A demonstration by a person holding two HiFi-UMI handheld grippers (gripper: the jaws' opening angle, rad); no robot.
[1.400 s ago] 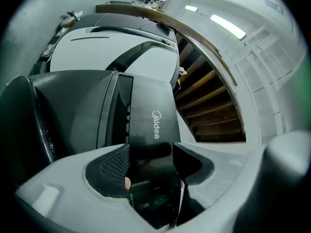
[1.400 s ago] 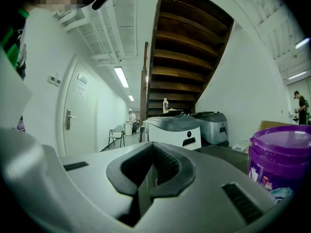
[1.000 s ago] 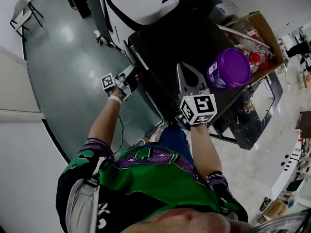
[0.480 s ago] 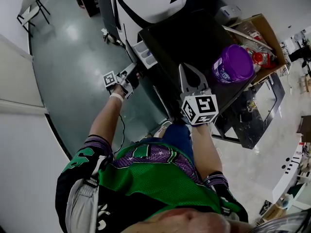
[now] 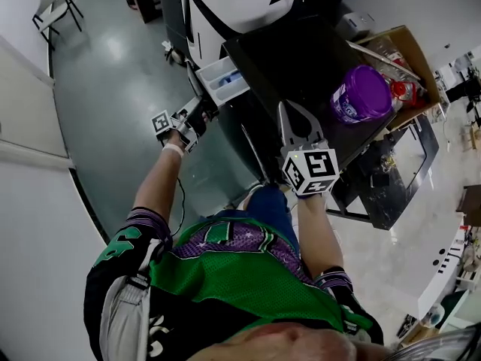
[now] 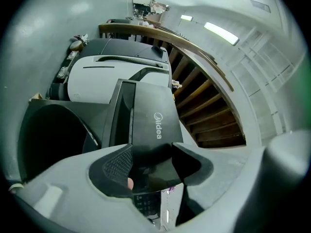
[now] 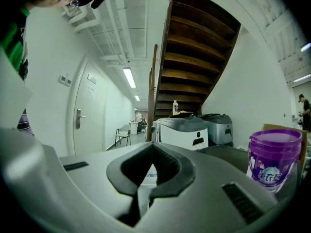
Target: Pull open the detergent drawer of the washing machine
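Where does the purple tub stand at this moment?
In the head view the purple tub stands on the washing machine's black top, near its right edge, beside the cardboard box.

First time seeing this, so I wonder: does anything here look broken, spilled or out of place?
Nothing looks wrong. The detergent drawer juts out of the washing machine, but the left tongs are clamped on its dark front panel, so that seems deliberate. The purple tub on top stands upright, nothing spilled.
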